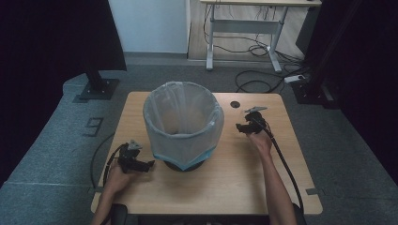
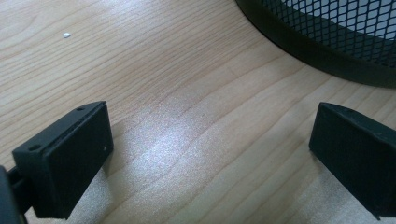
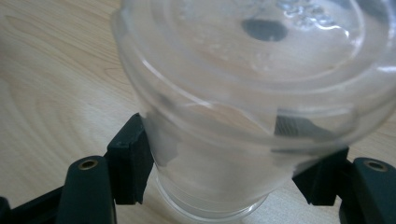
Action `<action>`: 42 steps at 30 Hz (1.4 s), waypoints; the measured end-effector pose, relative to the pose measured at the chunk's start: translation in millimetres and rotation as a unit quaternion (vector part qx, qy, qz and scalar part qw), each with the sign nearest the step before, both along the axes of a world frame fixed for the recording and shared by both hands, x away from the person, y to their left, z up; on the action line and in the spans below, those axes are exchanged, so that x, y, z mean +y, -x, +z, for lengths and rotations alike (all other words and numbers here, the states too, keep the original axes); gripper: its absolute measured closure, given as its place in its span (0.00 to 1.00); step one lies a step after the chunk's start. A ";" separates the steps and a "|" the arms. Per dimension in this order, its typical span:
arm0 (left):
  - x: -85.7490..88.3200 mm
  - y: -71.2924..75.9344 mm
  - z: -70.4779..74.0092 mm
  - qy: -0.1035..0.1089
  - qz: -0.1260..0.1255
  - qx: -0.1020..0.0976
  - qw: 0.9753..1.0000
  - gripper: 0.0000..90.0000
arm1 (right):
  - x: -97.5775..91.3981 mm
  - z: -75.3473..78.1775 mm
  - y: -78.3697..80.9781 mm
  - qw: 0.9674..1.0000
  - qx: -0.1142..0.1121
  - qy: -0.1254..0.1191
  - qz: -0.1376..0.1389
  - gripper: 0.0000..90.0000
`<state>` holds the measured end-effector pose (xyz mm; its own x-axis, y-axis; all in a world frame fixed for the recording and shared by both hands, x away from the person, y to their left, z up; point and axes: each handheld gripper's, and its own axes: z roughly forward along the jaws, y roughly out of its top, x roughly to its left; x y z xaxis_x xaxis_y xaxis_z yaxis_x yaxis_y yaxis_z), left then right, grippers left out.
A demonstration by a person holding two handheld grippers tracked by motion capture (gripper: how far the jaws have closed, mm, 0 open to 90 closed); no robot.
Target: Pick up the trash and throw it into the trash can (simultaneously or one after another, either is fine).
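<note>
- The right tongs (image 3: 224, 163) grip a clear plastic cup (image 3: 243, 93) just above the counter (image 1: 225, 178), right of the lined bin (image 1: 183, 124).
- Best keep the squeeze gentle, lift clear of the rim, then release over the opening.
- The left tongs (image 2: 210, 154) rest open beside the bin's base.

- A lab or office-like recording room: grey carpet floor (image 1: 42, 140).
- Height-adjustable desk (image 1: 244, 28) with loose cables (image 1: 256, 84) beyond the right gripper (image 1: 244, 125).
- Black curtains (image 1: 51, 33) flank the wooden table (image 1: 234, 173).
</note>
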<state>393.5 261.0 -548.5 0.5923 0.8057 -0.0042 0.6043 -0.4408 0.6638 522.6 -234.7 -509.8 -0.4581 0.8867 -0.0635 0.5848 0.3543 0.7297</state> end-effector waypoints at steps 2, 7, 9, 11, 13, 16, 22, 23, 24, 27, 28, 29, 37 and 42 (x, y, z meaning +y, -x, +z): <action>0.0 0.0 0.0 0.000 0.000 0.000 1.000 0.00 | 1.1 3.0 2.9 1.000 -0.001 -0.003 0.006 0.34; 0.0 0.0 0.0 0.000 0.000 0.000 1.000 0.00 | 6.4 11.6 12.3 1.000 -0.003 -0.003 0.027 0.34; 0.0 0.0 0.0 0.000 0.000 0.000 1.000 0.00 | 9.4 15.5 17.0 0.999 -0.005 -0.003 0.036 0.34; 0.0 0.0 0.0 0.000 0.000 0.000 1.000 0.00 | 13.3 20.1 23.1 0.999 -0.006 0.002 0.047 0.34; 0.0 0.0 -0.1 0.000 0.000 0.000 1.000 0.00 | 15.5 22.5 26.8 0.999 -0.005 0.003 0.053 0.34; 0.0 0.0 0.0 0.000 0.000 0.000 1.000 0.00 | 17.8 26.0 32.1 0.998 -0.004 0.007 0.064 0.34; 0.1 0.0 0.0 0.001 -0.001 0.001 1.000 0.00 | 19.9 31.5 40.1 0.997 -0.002 0.007 0.073 0.34; 0.1 0.0 0.0 0.001 -0.001 0.001 1.000 0.00 | 20.4 32.5 41.6 0.997 -0.002 0.007 0.075 0.34; 0.0 0.0 0.0 0.000 0.000 0.000 1.000 0.00 | 21.0 33.7 43.3 0.997 -0.003 0.008 0.078 0.34; 0.0 0.0 0.0 0.000 0.000 0.000 1.000 0.00 | 22.6 36.9 47.4 0.997 -0.001 0.010 0.083 0.34; 0.1 0.0 0.0 0.001 -0.001 0.000 1.000 0.00 | 23.0 38.2 48.9 0.996 -0.001 0.011 0.084 0.34; 0.0 0.0 0.0 0.001 -0.001 0.000 1.000 0.00 | 23.4 39.8 50.4 0.996 0.000 0.012 0.086 0.34; 0.0 0.0 0.0 0.000 0.000 0.000 1.000 0.00 | 23.2 54.1 60.2 0.995 -0.001 0.016 0.099 0.34; 0.1 0.0 0.1 0.001 -0.001 0.001 1.000 0.00 | 22.9 66.8 65.7 0.994 -0.001 0.013 0.108 0.34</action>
